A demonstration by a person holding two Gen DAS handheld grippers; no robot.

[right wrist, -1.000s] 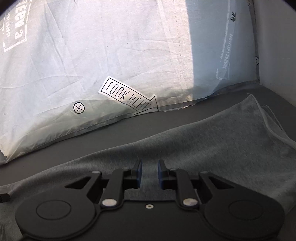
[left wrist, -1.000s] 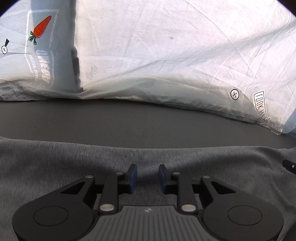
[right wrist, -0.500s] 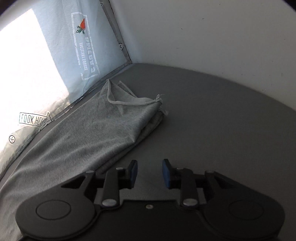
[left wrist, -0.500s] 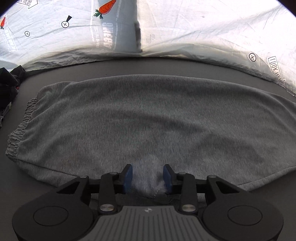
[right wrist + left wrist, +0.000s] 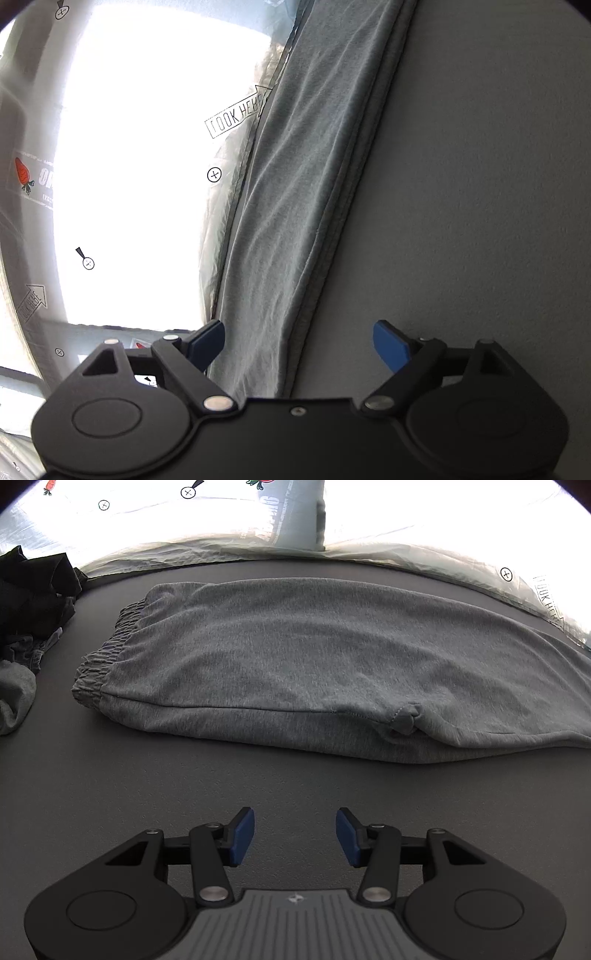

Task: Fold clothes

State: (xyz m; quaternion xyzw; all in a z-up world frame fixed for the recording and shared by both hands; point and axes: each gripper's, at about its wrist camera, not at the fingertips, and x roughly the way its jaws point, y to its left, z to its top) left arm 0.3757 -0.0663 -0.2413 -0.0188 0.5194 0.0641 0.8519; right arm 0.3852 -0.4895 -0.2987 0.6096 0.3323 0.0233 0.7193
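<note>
Grey sweatpants [image 5: 314,657], lengthwise left-right, waistband left

My left gripper [image 5: 294,836] points steeply down, and I see it from behind its black linkage. The two blue pads [image 5: 242,835] stand apart with a clear gap, and nothing lies between them. Its jaws have just been opening, and they now sit at a middling spread.

My right gripper [image 5: 299,347] is rolled over onto its side, so its view is tipped. It points only a little below level. Its blue pads [image 5: 390,346] stand far apart, wider than those on my left. These jaws have just been opening too, sharply, and they grip nothing. Neither of my hands shows in either view.
</note>
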